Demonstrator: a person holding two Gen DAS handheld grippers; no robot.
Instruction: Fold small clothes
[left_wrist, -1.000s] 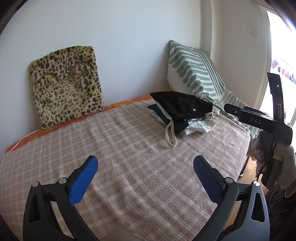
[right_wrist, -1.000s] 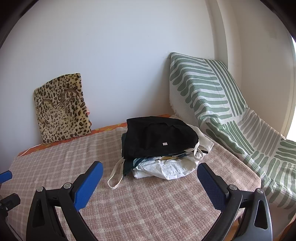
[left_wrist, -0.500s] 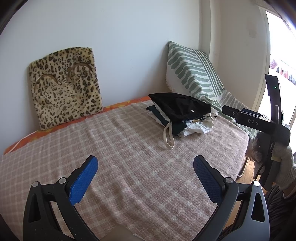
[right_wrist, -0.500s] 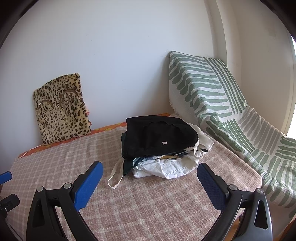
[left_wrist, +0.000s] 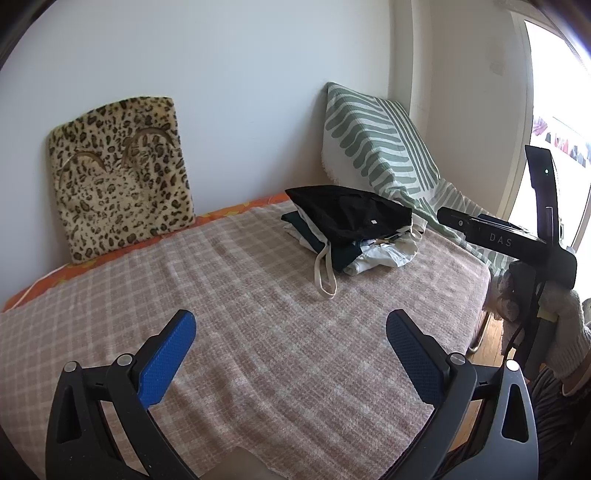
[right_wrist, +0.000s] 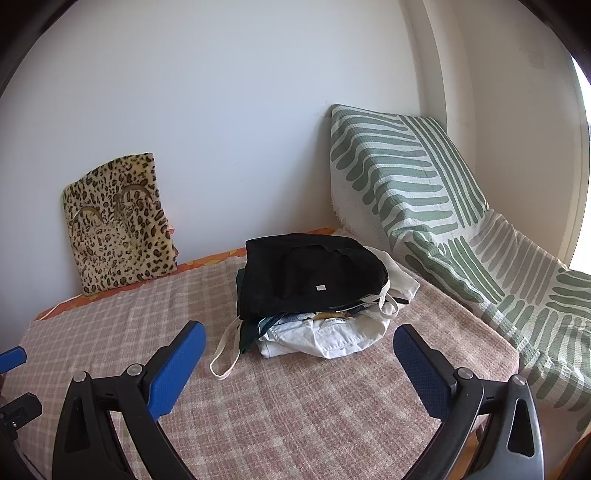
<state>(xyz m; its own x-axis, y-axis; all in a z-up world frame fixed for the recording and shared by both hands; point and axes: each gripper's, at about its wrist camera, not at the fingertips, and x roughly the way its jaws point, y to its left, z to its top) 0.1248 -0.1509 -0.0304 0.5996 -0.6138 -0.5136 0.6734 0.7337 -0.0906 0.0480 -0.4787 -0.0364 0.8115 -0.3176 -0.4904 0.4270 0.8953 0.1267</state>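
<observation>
Clothes pile (right_wrist: 314, 291): smooth black fabric over rumpled white, on woven checked blanket (right_wrist: 295, 406).

The left hand-held gripper (left_wrist: 290, 334) is held level and low, its two blue-padded fingers (left_wrist: 166, 360) spread wide apart with nothing between them. The right hand-held gripper (right_wrist: 299, 345) is likewise wide open and empty, its blue pads (right_wrist: 177, 367) angled outward at either side of its view. From the left wrist view the right tool's black body (left_wrist: 517, 245) shows at the right edge, gripped from below by a hand in a pale knitted glove (left_wrist: 565, 332), and a blue fingertip of the left tool (right_wrist: 13, 359) shows at the left edge of the right wrist view
</observation>
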